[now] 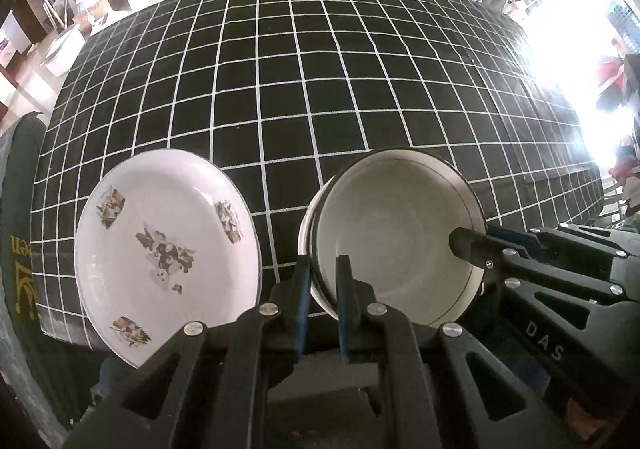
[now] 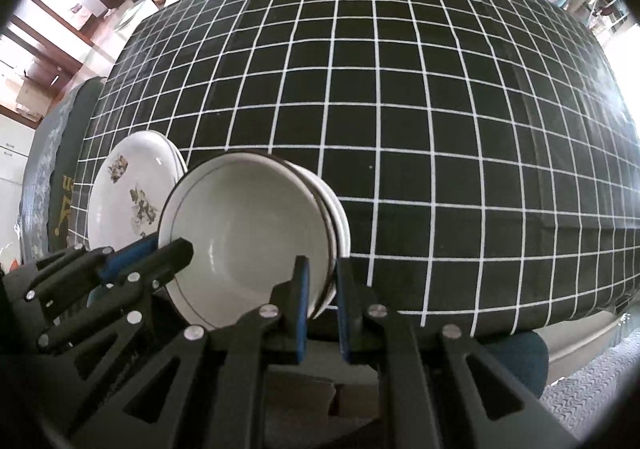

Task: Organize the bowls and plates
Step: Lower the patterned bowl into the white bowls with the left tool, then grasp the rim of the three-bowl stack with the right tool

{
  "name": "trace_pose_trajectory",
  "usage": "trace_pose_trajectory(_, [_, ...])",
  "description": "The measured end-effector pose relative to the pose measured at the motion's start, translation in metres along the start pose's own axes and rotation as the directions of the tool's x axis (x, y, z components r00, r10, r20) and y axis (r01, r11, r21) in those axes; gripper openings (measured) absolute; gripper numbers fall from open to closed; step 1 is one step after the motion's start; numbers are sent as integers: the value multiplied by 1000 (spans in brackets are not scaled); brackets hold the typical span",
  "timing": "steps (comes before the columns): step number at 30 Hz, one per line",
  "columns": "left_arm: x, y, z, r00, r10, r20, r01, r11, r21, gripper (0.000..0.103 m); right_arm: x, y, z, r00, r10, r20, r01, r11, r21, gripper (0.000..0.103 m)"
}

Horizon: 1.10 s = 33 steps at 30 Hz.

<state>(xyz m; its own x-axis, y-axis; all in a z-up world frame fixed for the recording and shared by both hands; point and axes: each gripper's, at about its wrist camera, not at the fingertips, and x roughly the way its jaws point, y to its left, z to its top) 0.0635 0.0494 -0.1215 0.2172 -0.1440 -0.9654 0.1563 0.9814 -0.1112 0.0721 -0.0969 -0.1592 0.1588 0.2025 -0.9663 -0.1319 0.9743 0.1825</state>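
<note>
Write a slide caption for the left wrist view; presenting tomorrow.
Both grippers pinch opposite rims of the stacked bowls beside the floral plate.

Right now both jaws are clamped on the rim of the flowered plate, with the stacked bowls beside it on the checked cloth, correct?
Not quite. Both grippers, left gripper and right gripper, clamp the rim of the stacked bowls; the flowered plate lies untouched beside them on the checked cloth. Both wrist views show it.

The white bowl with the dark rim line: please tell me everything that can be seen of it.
The white bowl with the dark rim line looks like glazed ceramic, empty, nested on top of similar bowls. The left gripper and right gripper each clamp opposite rims. It sits beside the flowered white plate, over the black checked tablecloth.
</note>
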Motion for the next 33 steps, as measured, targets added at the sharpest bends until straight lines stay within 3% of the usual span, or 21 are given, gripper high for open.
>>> trace_pose_trajectory(15, [-5, 3, 0, 998, -54, 44, 54, 998, -16, 11, -11, -7, -2, 999, -16, 50, 17, 999, -28, 16])
trace_pose_trajectory(24, [-49, 23, -17, 975, -151, 162, 158, 987, -28, 14, -47, -37, -19, 985, 83, 150, -91, 994, 53, 18])
trace_pose_trajectory(26, [-52, 24, -23, 974, -154, 168, 160, 987, -25, 14, -51, -39, -24, 981, 95, 168, -106, 992, 62, 21])
trace_pose_trajectory(31, [-51, 32, -31, 964, -191, 184, 202, 978, -47, 15, -62, -35, -31, 968, 121, 218, -137, 989, 61, 40])
trace_pose_trajectory(33, [-48, 36, -35, 961, -204, 188, 219, 974, -64, 22, -64, -30, -31, 964, 131, 233, -145, 988, 47, 45])
